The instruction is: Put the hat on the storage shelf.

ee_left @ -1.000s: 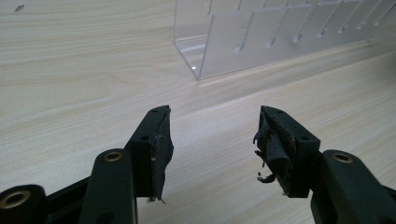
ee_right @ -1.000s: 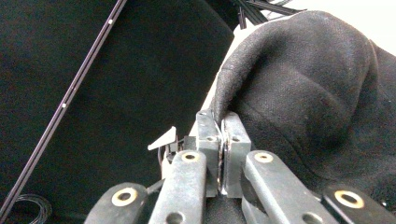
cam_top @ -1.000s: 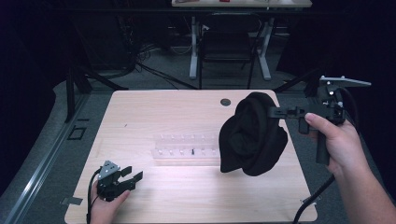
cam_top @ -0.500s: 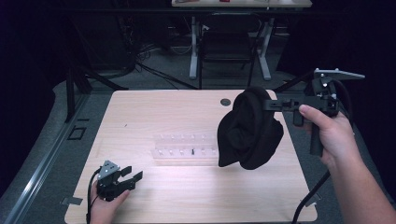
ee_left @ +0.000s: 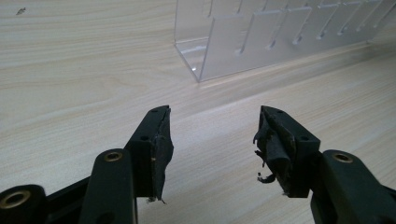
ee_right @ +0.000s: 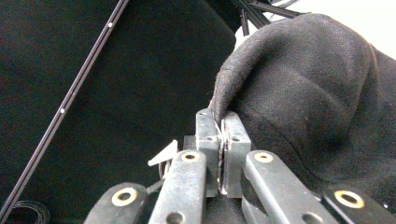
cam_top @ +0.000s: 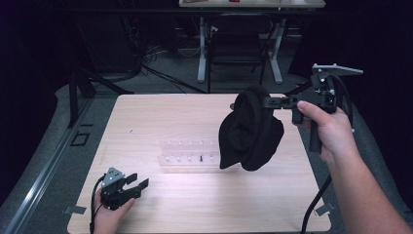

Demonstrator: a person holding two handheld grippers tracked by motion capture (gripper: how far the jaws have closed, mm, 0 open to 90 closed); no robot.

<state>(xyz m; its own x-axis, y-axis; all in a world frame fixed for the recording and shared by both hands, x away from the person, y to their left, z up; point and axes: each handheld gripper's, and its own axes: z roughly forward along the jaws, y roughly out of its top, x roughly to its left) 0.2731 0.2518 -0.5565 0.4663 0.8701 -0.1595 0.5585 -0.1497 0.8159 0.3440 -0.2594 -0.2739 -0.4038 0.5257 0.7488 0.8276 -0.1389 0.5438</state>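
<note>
A black cloth (cam_top: 251,131) hangs in the air over the right part of the table, pinched at its top edge by my right gripper (cam_top: 267,102), which is shut on it. In the right gripper view the jaws are pressed together on the hem of the black cloth (ee_right: 308,93). A clear acrylic rack (cam_top: 190,153) with slots lies at the table's middle, partly behind the cloth. My left gripper (cam_top: 135,181) rests low at the front left corner, open and with nothing in it. Ahead of my left gripper (ee_left: 212,140), the rack's end (ee_left: 224,51) stands on the wood.
The wooden table (cam_top: 160,117) has a round black grommet (cam_top: 233,106) near its far edge. Beyond the table stand a chair and desk legs (cam_top: 238,48) on a dark floor. A cable (cam_top: 316,200) trails from the right gripper past the table's right edge.
My right gripper has carried the black cloth a little to the left and slightly up. The left gripper has stayed still.
</note>
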